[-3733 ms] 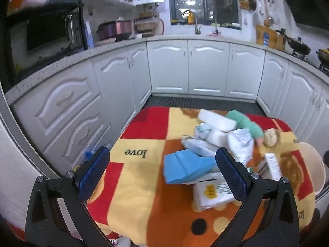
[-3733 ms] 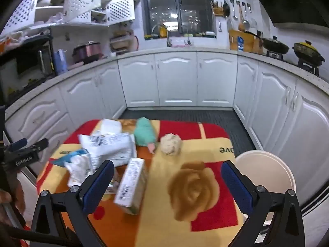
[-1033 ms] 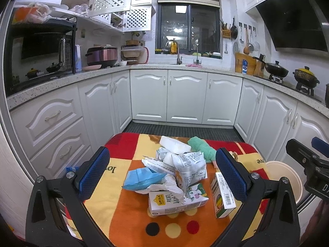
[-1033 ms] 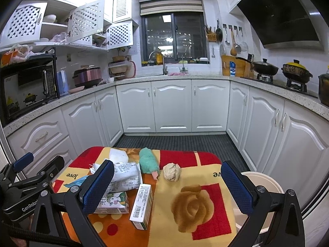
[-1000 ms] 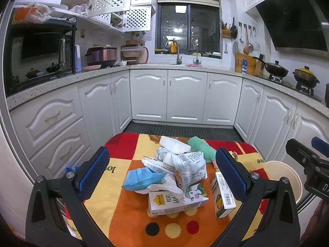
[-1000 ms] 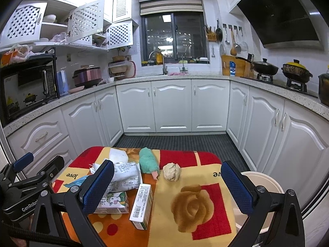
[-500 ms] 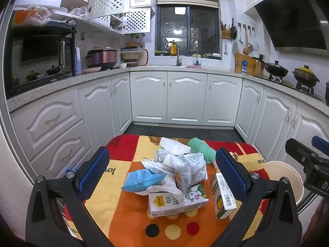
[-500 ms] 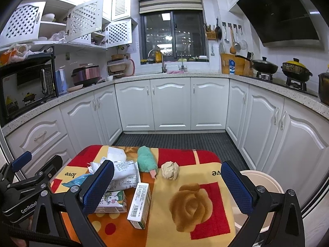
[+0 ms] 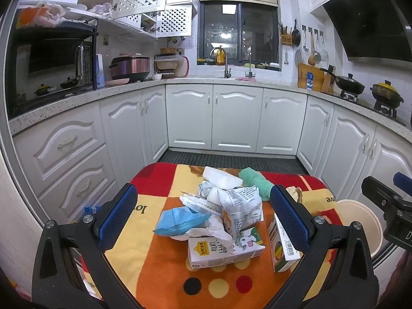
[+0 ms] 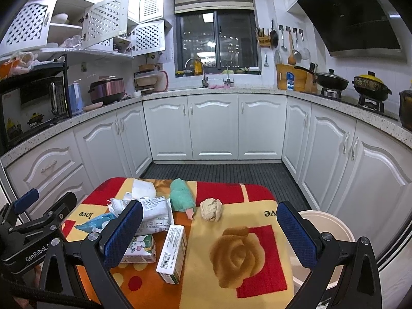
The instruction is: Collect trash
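A heap of trash lies on the patterned table: a blue wrapper, a milk carton, a white printed bag, a slim box, a white pack and a green cloth. In the right wrist view I see the slim box, the green cloth and a crumpled paper ball. My left gripper is open above the heap. My right gripper is open above the table's right half. Both are empty.
A cream bin stands at the table's right edge; it also shows in the left wrist view. White kitchen cabinets surround the table on three sides. A dark ribbed floor mat lies beyond the table.
Both views have barely shifted in the last second. Since 3.7 s ago both grippers pulled back and levelled out from the table; nothing was taken hold of.
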Demonstrator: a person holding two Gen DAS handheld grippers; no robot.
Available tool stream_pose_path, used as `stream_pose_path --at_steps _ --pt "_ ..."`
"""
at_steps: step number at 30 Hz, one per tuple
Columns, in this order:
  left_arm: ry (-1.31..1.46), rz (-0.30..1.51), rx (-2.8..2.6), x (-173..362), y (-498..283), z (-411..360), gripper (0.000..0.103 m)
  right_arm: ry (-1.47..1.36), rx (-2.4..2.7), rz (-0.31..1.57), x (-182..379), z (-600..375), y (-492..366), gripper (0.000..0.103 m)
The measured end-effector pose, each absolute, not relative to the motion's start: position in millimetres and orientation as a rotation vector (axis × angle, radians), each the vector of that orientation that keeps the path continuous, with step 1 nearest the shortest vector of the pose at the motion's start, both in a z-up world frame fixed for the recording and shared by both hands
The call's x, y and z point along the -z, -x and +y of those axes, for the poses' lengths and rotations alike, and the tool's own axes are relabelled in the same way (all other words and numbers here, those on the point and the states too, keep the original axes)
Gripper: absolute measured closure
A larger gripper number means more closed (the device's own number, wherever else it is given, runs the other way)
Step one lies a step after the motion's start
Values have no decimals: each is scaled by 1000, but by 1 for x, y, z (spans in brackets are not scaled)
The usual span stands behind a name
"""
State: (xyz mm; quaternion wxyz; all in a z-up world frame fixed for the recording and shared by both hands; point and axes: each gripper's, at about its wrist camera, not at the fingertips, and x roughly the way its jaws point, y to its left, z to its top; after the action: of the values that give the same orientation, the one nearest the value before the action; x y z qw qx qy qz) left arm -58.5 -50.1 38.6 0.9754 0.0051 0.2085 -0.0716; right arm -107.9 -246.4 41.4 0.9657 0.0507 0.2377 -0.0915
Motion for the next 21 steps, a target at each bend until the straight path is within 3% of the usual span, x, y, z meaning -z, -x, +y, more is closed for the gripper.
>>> stream_pose_path --at_steps 21 --pt "-4 445 142 -31 59 -49 1 -97 185 511 -35 -242 105 0"
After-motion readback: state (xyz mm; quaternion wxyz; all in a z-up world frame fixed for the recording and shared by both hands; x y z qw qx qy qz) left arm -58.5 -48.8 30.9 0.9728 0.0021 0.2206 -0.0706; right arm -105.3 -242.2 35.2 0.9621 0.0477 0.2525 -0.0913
